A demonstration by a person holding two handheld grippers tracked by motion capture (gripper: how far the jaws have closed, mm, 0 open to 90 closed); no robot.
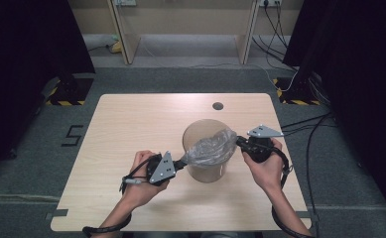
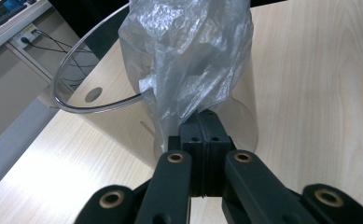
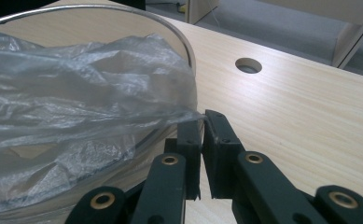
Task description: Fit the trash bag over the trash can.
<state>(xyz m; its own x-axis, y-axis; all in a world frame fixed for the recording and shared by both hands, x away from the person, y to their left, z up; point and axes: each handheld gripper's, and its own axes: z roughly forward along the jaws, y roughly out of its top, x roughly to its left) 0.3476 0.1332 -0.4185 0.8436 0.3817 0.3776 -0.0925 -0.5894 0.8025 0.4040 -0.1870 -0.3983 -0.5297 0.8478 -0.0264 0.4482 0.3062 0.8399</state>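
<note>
A clear round container (image 1: 206, 173) stands upright on the wooden table (image 1: 131, 124), right of centre. A crumpled translucent plastic bag (image 1: 211, 148) is stretched across the near part of its mouth. My left gripper (image 1: 183, 162) is at the container's near left side, shut on the bag's lower end (image 2: 188, 56), with its tips (image 2: 205, 116) against the container wall (image 2: 100, 121). At the container's right rim (image 3: 188, 51), my right gripper (image 1: 239, 141) pinches the bag's other corner (image 3: 76, 93) between nearly closed jaws (image 3: 203, 116).
A round cable hole (image 1: 218, 106) lies in the table behind the container. Bare tabletop extends left and in front. Beyond the far edge are a grey floor, wooden shelf legs (image 1: 123, 34) and cables (image 1: 299, 74); dark curtains hang at both sides.
</note>
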